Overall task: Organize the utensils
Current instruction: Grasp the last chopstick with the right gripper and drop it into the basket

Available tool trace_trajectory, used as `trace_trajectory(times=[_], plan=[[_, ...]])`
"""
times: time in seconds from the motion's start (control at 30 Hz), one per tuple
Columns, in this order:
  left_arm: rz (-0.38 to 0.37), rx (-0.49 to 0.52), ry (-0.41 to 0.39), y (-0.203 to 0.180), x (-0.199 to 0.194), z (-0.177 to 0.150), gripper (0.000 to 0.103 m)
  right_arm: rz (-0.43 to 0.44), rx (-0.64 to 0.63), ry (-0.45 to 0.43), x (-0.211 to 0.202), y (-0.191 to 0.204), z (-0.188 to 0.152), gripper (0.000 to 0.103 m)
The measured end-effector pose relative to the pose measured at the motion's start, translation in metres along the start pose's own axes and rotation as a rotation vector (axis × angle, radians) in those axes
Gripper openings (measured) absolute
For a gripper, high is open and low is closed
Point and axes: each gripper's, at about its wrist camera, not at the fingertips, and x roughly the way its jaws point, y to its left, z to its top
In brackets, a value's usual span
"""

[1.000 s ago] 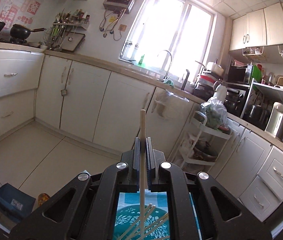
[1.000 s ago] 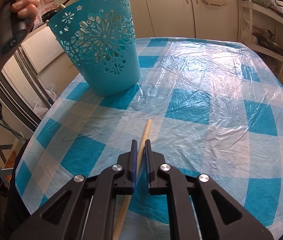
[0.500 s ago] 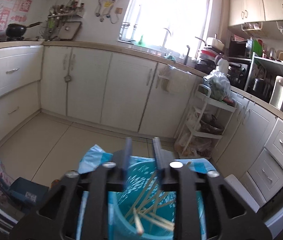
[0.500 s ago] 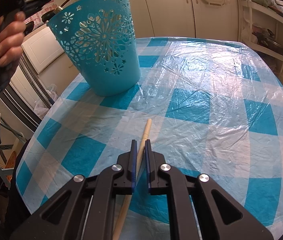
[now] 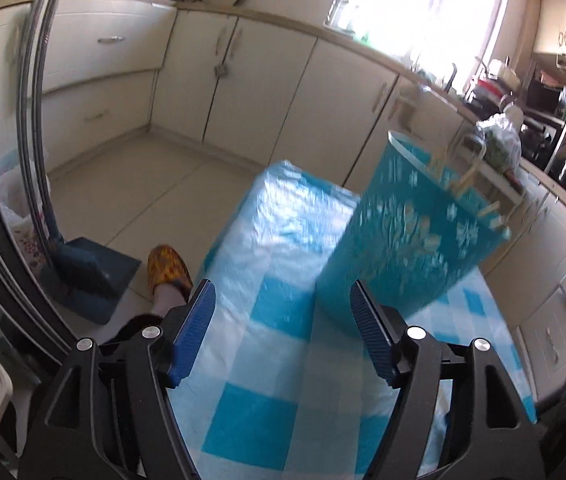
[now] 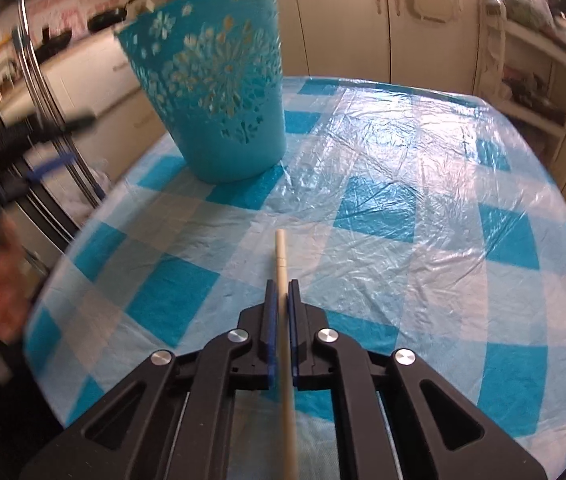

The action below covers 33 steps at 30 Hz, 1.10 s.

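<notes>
A turquoise cut-out basket (image 6: pixel 219 80) stands on the far left of the checked table (image 6: pixel 423 184) and holds several pale wooden chopsticks (image 5: pixel 463 188). My right gripper (image 6: pixel 282 286) is shut on one pale chopstick (image 6: pixel 282 256), held above the table and pointing toward the basket. My left gripper (image 5: pixel 281 300) is open and empty, low over the table's left edge, with the basket (image 5: pixel 411 236) just ahead to its right. The left gripper (image 6: pixel 43 148) shows blurred at the left of the right wrist view.
White kitchen cabinets (image 5: pixel 243 80) ring the room. A metal pole (image 5: pixel 35 120) and a blue dustpan (image 5: pixel 91 272) stand left of the table. A foot in an orange slipper (image 5: pixel 169 268) is on the floor. A white rack (image 6: pixel 523 68) stands at the far right.
My left gripper let its chopstick fall into the basket, opened wide and dropped down to the left of the basket. My right gripper lifted and straightened its chopstick, moving slightly toward the basket.
</notes>
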Motion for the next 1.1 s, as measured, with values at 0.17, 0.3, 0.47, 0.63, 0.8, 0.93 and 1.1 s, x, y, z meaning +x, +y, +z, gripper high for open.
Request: trace_trajectory(times=[0.17,0.3,0.47,0.63,0.8,0.93,1.1], plan=[[0.003,0.020,0.036,-0.005,0.014,-0.013,0.072,0.152,0.069,-0.137,-0.049,-0.005,0.023,0.006],[0.001,-0.008,0.043,0.003,0.016,-0.013,0.075,0.242,0.082,-0.245,-0.079,0.003,0.056,0.006],[0.004,0.006,0.043,0.001,0.016,-0.015,0.075,0.329,0.055,-0.380,-0.101,0.024,0.117,0.006],[-0.001,0.038,0.025,-0.005,0.014,-0.016,0.076,0.307,0.023,-0.512,-0.099,0.045,0.182,0.006],[-0.007,0.037,0.016,-0.006,0.011,-0.016,0.077,0.188,0.032,-0.604,-0.069,0.062,0.224,0.006],[-0.012,0.030,0.013,-0.005,0.010,-0.016,0.077,0.036,0.006,-0.605,-0.028,0.070,0.223,0.006],[-0.019,0.029,0.012,-0.004,0.010,-0.017,0.079,-0.002,-0.001,-0.513,0.003,0.062,0.202,0.007]])
